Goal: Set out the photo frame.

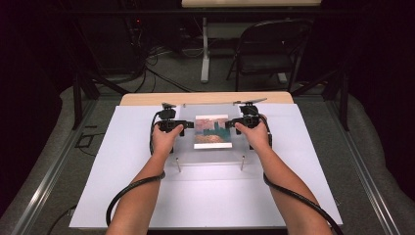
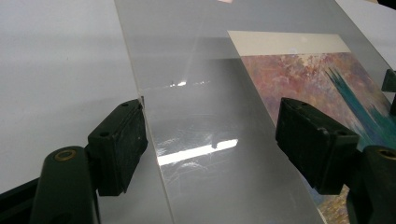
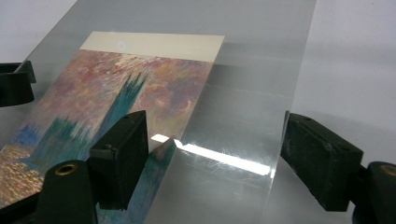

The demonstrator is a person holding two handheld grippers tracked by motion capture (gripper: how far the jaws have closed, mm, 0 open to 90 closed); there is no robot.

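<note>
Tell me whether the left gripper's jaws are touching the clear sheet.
Cannot tell. In the left gripper view the left gripper stands open across the clear sheet's edge, one jaw right at that edge, but no contact or gap shows plainly.

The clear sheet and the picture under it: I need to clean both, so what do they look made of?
The clear sheet looks like glossy acrylic or glass: see-through, with bright glare streaks and faint scuffs. The picture looks like a matte paper print of a painting, with a plain cream border strip.

Clear glossy acrylic sheet point(image 2: 205, 140) w/ scuffed glare, over matt paper print point(image 3: 116, 102); tongs' matt black plastic pads point(image 2: 119, 147).
</note>
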